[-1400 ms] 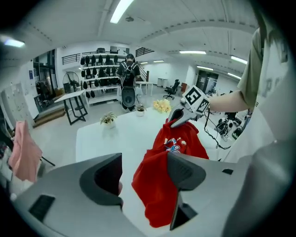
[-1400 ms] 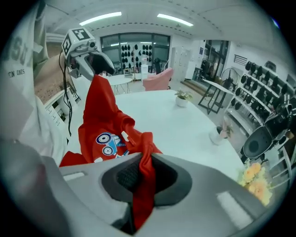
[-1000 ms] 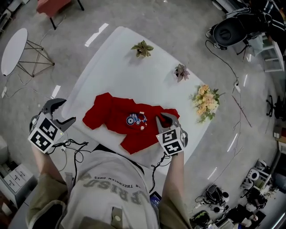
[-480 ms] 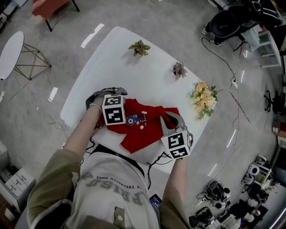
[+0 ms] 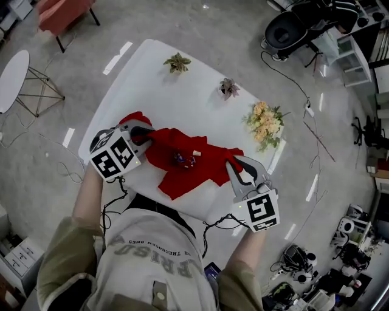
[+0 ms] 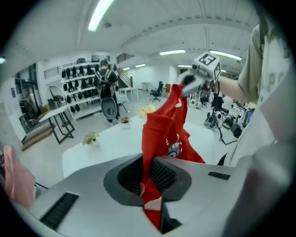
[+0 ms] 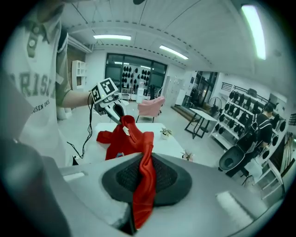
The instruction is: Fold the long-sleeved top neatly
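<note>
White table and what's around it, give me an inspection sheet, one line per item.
Surface: white table, glossy.
Job's things: red top, unfolded, stretched between both tongs.
Clutter: two small plants and a flower bouquet on the far side.
Grippers: left tongs have just been closing, now shut on the top's fabric; right tongs shut on its other end.
Cables: gripper cables hang off the near edge; another cable lies on the floor.
Surroundings: pink chair, white side table, black chair.

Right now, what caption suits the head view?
The left gripper, jaws just closed, and the right gripper each pinch one side of a red long-sleeved top over a white table.
</note>
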The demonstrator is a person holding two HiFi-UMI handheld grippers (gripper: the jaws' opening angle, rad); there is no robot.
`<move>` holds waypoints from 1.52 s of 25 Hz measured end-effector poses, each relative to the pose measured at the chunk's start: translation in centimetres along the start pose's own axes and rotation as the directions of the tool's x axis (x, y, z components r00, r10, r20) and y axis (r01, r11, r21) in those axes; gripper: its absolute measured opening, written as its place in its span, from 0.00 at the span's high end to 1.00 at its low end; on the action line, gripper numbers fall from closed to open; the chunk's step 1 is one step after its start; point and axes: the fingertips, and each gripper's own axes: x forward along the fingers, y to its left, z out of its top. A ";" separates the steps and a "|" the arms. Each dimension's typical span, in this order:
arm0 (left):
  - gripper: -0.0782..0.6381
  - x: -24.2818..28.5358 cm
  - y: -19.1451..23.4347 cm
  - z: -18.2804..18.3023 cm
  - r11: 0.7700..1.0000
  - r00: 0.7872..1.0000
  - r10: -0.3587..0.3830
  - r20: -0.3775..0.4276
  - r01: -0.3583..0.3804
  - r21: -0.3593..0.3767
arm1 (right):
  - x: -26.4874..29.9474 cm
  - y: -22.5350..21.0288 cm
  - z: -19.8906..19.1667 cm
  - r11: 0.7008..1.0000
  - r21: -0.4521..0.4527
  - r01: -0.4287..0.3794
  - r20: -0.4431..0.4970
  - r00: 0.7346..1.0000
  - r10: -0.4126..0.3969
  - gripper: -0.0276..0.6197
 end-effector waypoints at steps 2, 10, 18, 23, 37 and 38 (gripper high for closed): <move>0.85 -4.2 -0.9 1.8 0.997 0.995 0.078 0.066 -0.078 -0.008 | -2.2 1.2 1.4 0.999 -0.024 -0.033 0.076 0.997 0.035 0.90; 0.85 -18.1 -9.4 9.3 0.964 0.920 0.250 0.301 -0.265 0.008 | -15.5 6.3 9.7 0.992 -0.063 -0.105 0.379 0.917 0.121 0.91; 0.85 -27.3 -15.9 15.5 0.907 0.827 0.380 0.413 -0.420 0.006 | -25.4 8.8 12.6 0.958 -0.258 -0.122 0.434 0.872 0.228 0.91; 0.85 -26.2 -12.5 14.6 0.887 0.845 0.447 0.294 -0.461 -0.021 | -22.9 7.5 12.9 0.942 -0.311 -0.127 0.422 0.870 0.256 0.91; 0.85 3.3 11.0 3.1 0.901 0.927 0.360 -0.106 -0.375 -0.219 | 8.5 -9.0 0.0 1.000 -0.015 0.027 -0.113 0.993 -0.028 0.91; 0.85 4.5 12.3 2.7 0.898 0.929 0.352 -0.115 -0.370 -0.238 | 10.2 -9.9 -0.7 0.999 -0.001 0.042 -0.137 0.990 -0.042 0.90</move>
